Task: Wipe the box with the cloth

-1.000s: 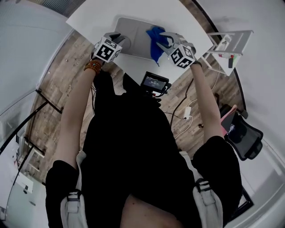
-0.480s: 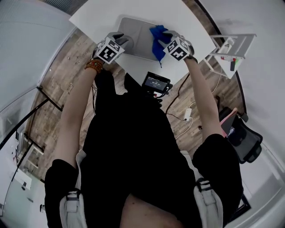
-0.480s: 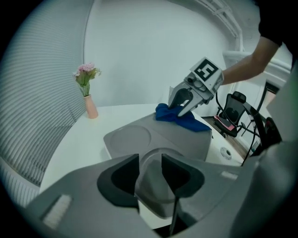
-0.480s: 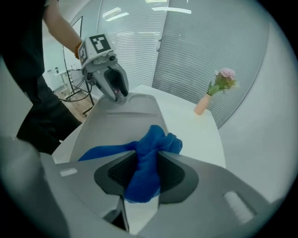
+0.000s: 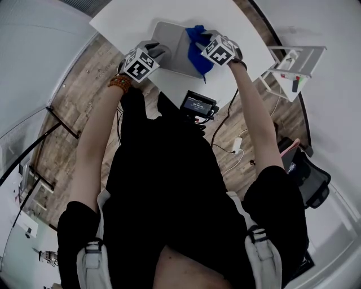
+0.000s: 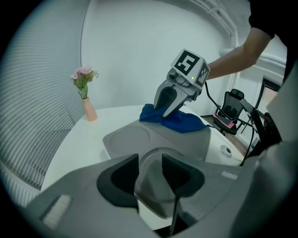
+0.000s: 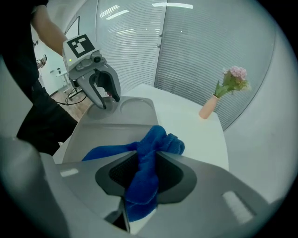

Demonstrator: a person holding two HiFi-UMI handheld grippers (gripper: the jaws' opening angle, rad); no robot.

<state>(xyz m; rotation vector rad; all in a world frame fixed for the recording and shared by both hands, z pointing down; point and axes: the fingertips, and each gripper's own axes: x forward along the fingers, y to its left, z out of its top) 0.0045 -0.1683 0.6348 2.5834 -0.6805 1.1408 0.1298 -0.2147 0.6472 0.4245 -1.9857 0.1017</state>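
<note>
A flat grey box (image 5: 169,39) lies on the white table (image 5: 127,17). My left gripper (image 5: 153,52) is at the box's near left corner; in the left gripper view (image 6: 150,169) the box's rounded corner (image 6: 153,179) sits pinched between the pads. My right gripper (image 5: 204,40) is shut on a blue cloth (image 5: 196,42). Its jaws have just been closing with the cloth (image 7: 148,155) bunched between them, and the cloth lies on the box's top (image 7: 107,132). The left gripper view shows the right gripper (image 6: 170,104) pressing the cloth (image 6: 179,122) onto the far side of the box.
A pink vase with flowers (image 7: 219,95) stands on the table beyond the box. A black device with a screen (image 5: 197,104) hangs below the table's near edge. A white rack (image 5: 293,59) and an office chair (image 5: 307,175) stand at the right.
My right gripper has moved left and farther over the box with the cloth, which now lies higher on the lid. The left gripper has stayed at the box's corner.
</note>
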